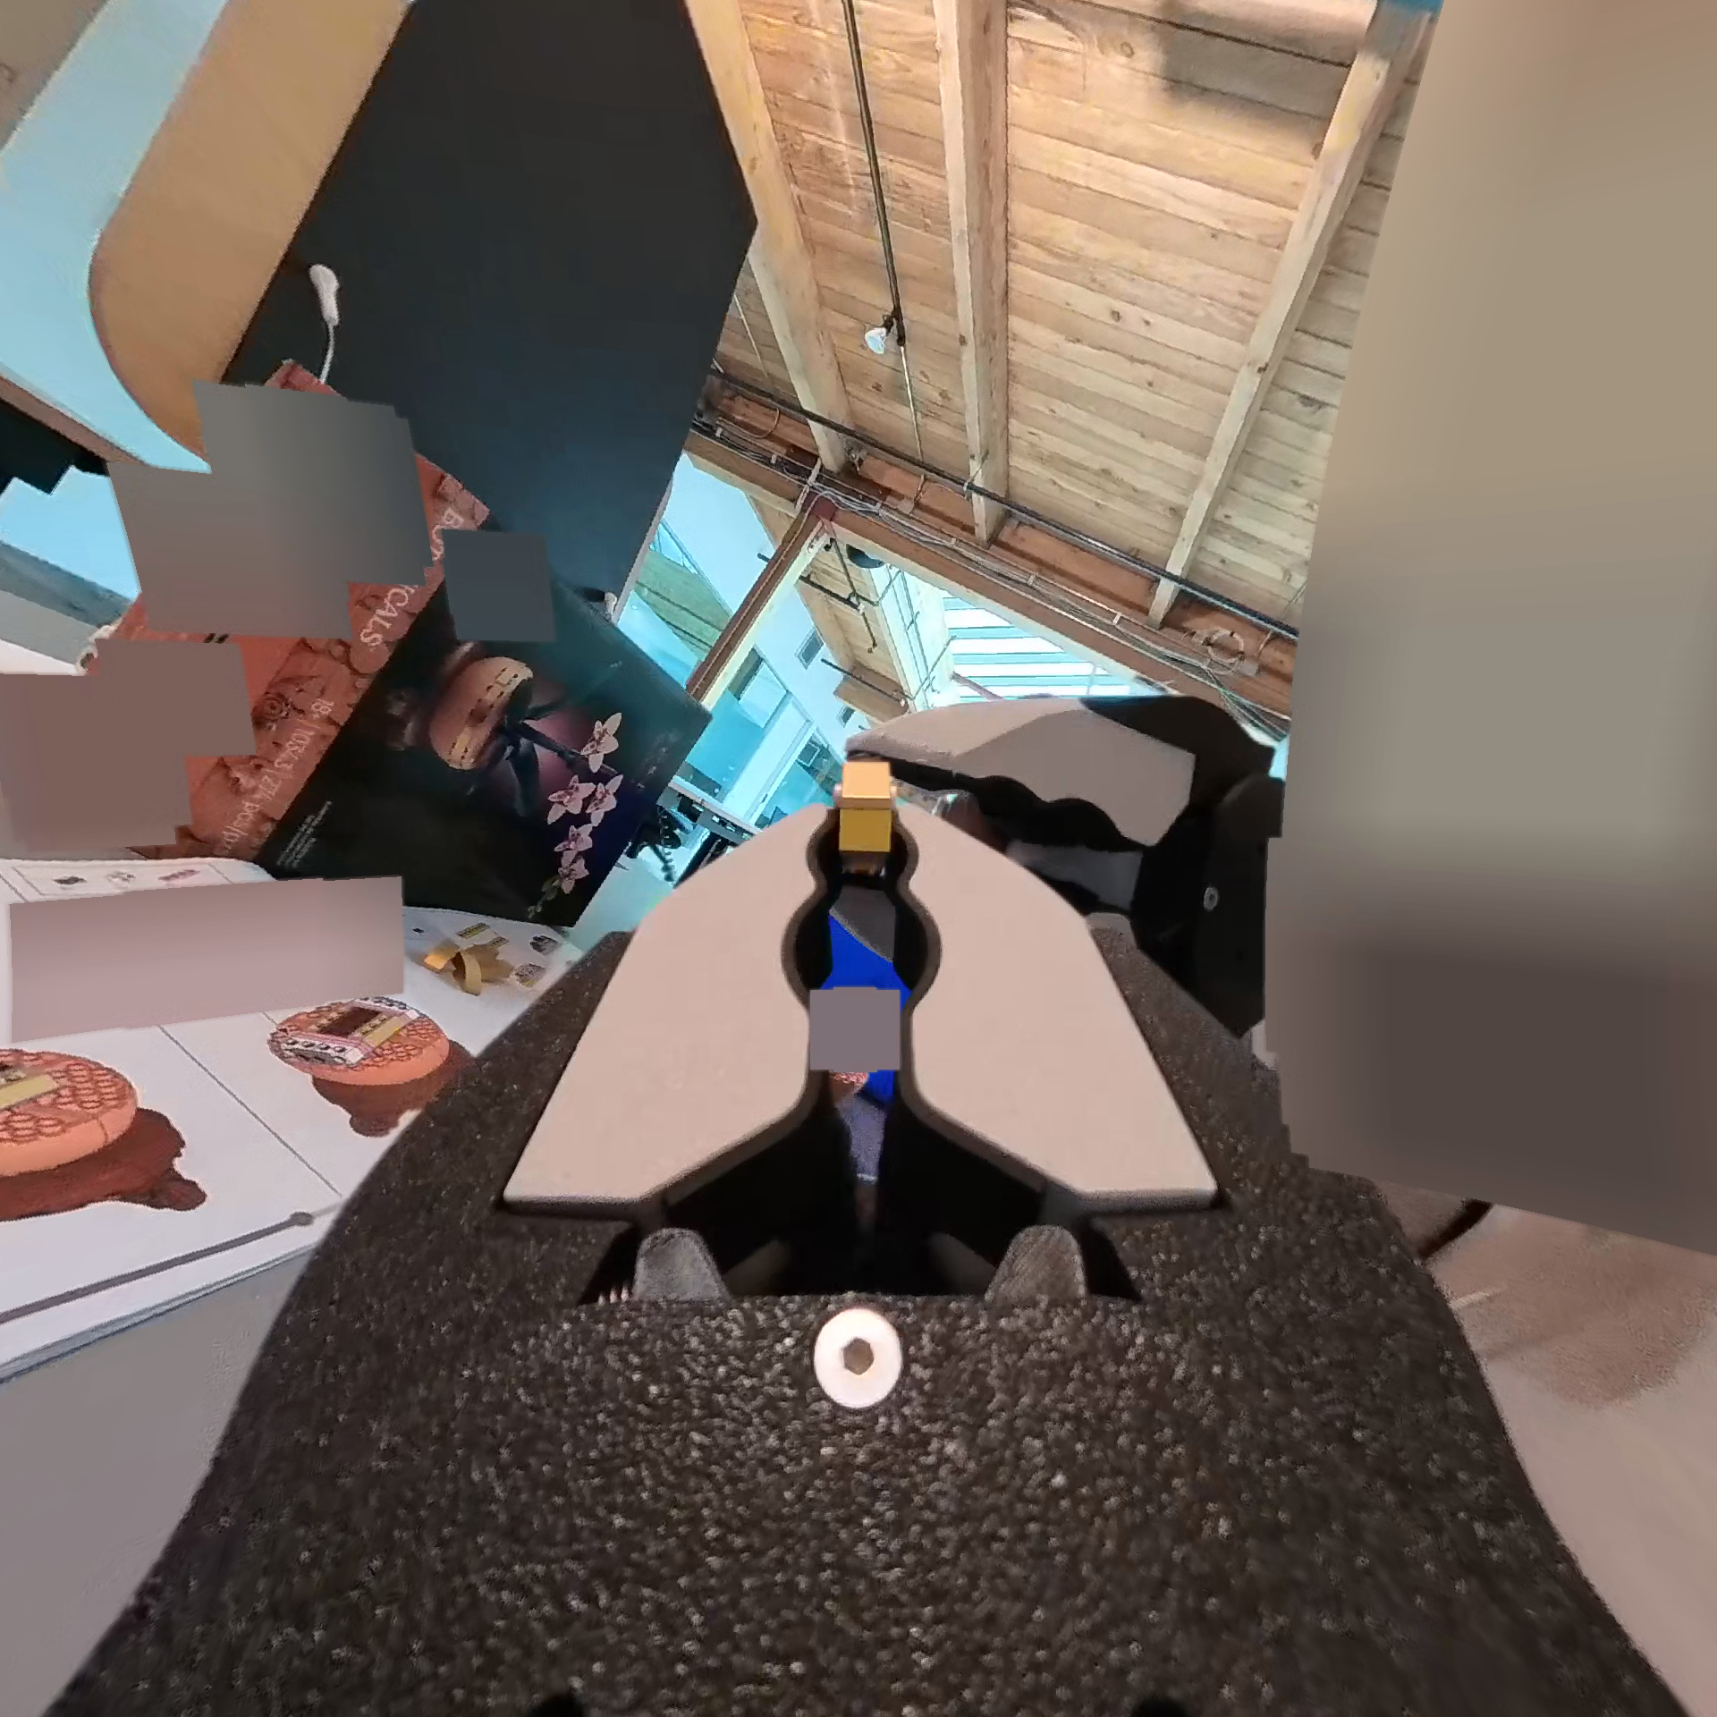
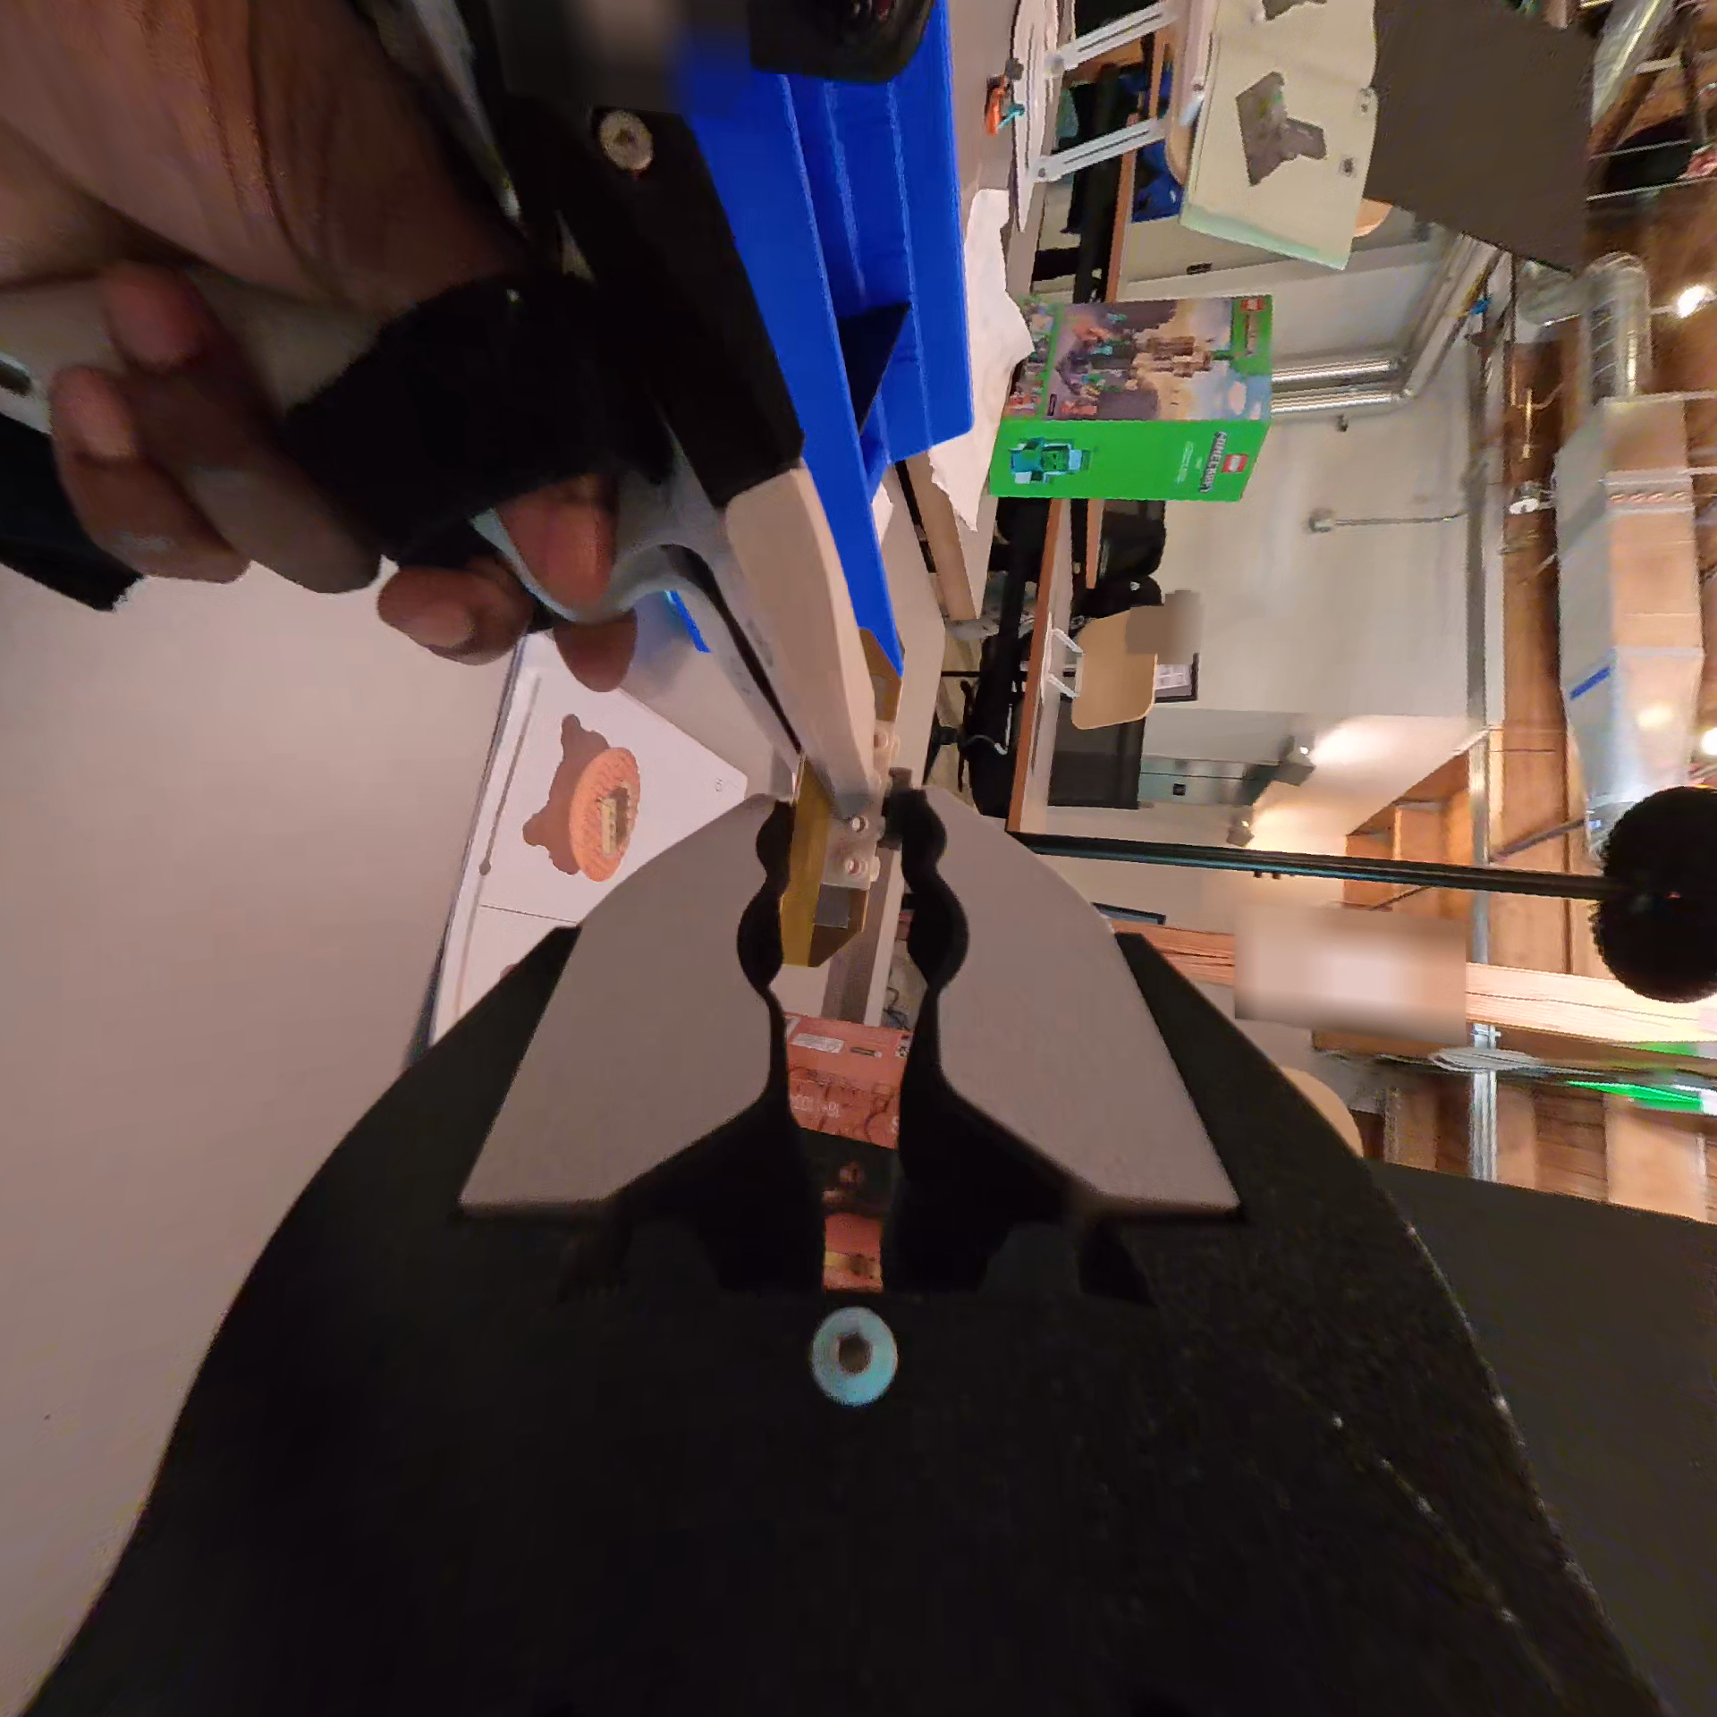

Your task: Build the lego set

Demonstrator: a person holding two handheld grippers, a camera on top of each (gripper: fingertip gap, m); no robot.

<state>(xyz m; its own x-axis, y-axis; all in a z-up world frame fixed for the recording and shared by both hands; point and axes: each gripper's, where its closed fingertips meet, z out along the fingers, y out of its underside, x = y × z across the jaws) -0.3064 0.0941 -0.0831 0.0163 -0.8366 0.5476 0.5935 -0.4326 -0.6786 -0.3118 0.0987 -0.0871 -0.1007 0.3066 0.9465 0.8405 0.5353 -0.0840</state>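
Left wrist view: the left gripper (image 1: 864, 841) is raised off the table, its grey fingers pinching a small gold Lego piece (image 1: 864, 806) at the tips, at twelve o'clock. The right gripper (image 1: 1068, 790) sits just beyond, at one o'clock. An open instruction booklet (image 1: 167, 1115) lies on the white table at nine o'clock, with the set's box (image 1: 483, 743) propped up at ten.

Right wrist view: the right gripper (image 2: 841, 836) stands spread, jaws apart around a gold and pale Lego assembly (image 2: 822, 883) that the left gripper holds, coming in from eleven o'clock. A hand (image 2: 307, 465) grips that tool.

To join well, probably keep both tools steady, line up the studs squarely, then close gently.
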